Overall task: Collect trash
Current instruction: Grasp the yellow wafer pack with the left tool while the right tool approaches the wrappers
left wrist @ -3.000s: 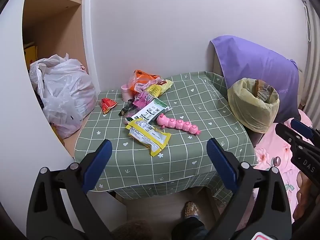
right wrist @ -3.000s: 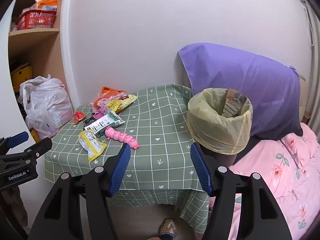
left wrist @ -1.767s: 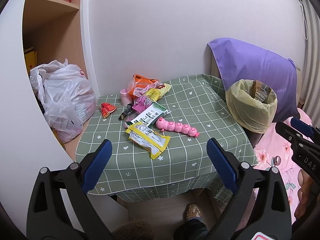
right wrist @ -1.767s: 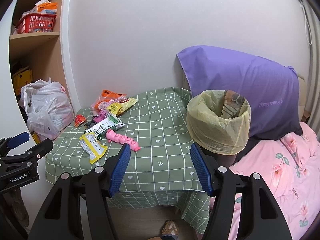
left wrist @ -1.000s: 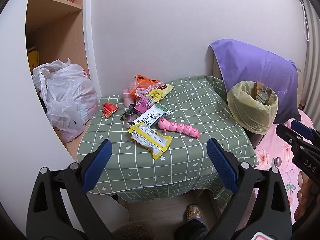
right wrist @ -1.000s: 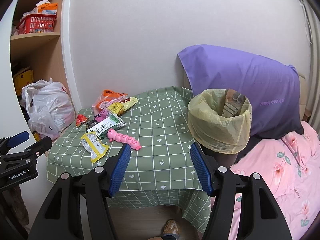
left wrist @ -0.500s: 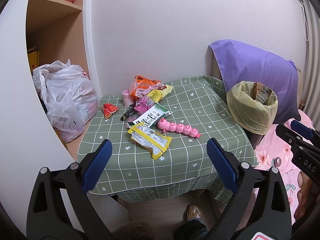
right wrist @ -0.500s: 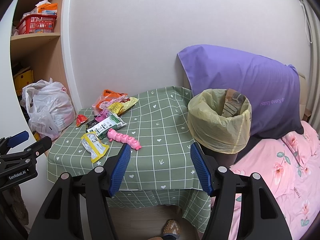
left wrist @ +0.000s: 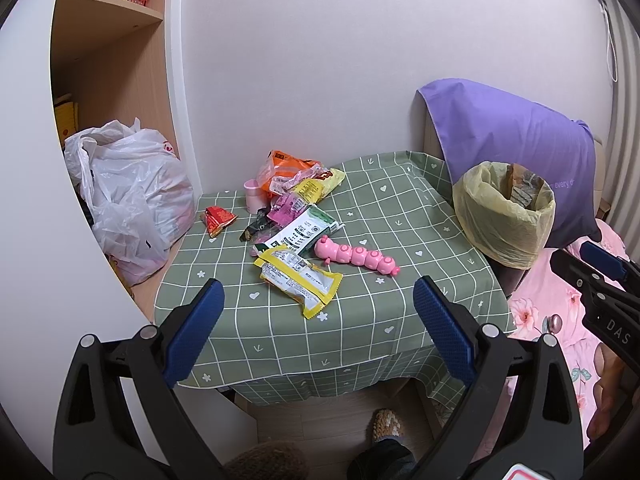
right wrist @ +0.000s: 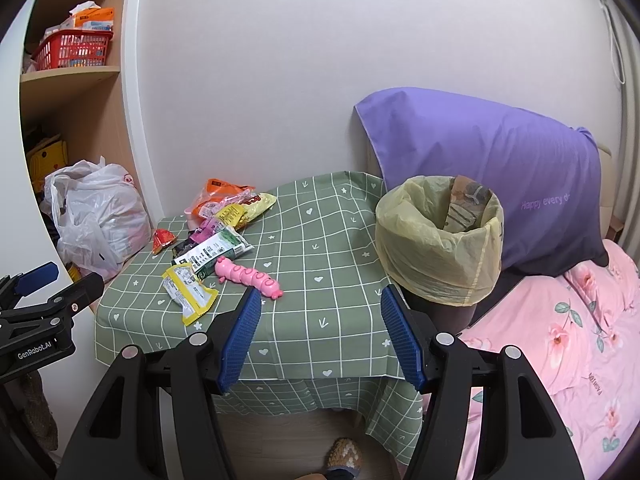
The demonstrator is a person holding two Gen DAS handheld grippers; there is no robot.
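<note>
Several snack wrappers lie on a table with a green checked cloth (left wrist: 360, 312): a yellow packet (left wrist: 298, 276) in front, a white-green packet (left wrist: 298, 234), a red wrapper (left wrist: 217, 219), and an orange bag (left wrist: 280, 168) at the back. A bin with a yellow liner (left wrist: 504, 212) stands right of the table and holds some trash. My left gripper (left wrist: 318, 328) is open and empty before the table's front edge. My right gripper (right wrist: 320, 332) is open and empty, near the front right corner, left of the bin (right wrist: 440, 240).
A pink caterpillar toy (left wrist: 358, 256) lies mid-table, and a pink cup (left wrist: 253, 196) stands at the back. A full white plastic bag (left wrist: 128, 196) sits on the shelf to the left. A purple pillow (left wrist: 512, 140) and a pink floral bed (right wrist: 560, 340) are to the right.
Both views have shifted only slightly. Both grippers stay open and empty, and nothing on the table has moved.
</note>
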